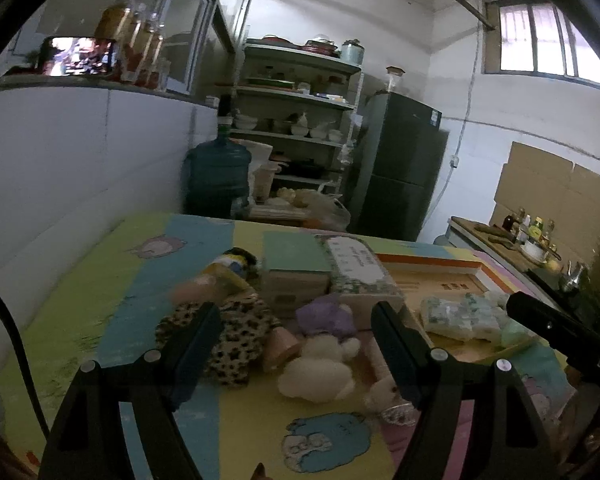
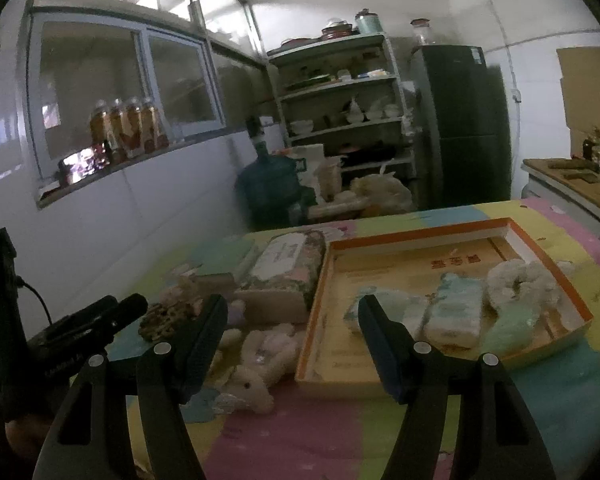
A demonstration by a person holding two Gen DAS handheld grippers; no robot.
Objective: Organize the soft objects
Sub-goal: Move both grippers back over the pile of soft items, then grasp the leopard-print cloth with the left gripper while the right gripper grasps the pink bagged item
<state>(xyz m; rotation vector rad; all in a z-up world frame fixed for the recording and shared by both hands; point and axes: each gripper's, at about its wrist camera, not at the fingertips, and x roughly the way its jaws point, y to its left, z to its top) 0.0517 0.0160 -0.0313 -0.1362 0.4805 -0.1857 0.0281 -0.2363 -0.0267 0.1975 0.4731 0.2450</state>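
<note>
The leopard-print doll and white plush lie at lower centre on the worktop. Left gripper hovers, jaws open and empty; it should straddle one toy squarely. Right gripper, equally open, tilts down toward the orange-rimmed box.

Water jug, fridge, shelf

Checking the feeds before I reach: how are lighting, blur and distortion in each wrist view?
Left wrist: dim, window blown out, leopard-print doll and white plush smeared. Right wrist: brighter, orange-rimmed box fairly clear, plush soft. Both: fisheye bends the walls, corners black.
</note>
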